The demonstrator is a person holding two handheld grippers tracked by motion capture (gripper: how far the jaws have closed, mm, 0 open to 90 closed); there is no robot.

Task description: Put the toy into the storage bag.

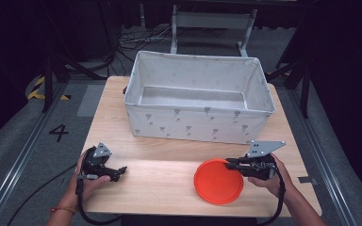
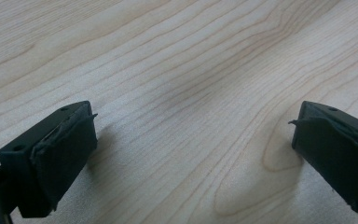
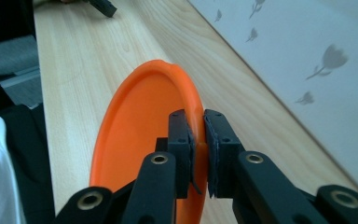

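Pale wooden table (image 1: pixel 169 188) is carrying a large white fabric bin with grey flower print (image 1: pixel 198 123), sitting well beyond both grippers at the far side. Round orange plastic plate (image 1: pixel 218 182) is lying flat just left of the right gripper (image 1: pixel 228 163), near the front edge. Right gripper, hand coming in from the lower right, forearm angled inward, is pointing left with jaws pressed together, pinching the plate's upper right rim; right gripper view is showing the rim (image 3: pixel 196 105) clamped between the two black pads. Left gripper (image 1: pixel 121 170), held low over bare wood, is pointing right towards the plate, well apart from it, jaws spread wide, holding nothing.
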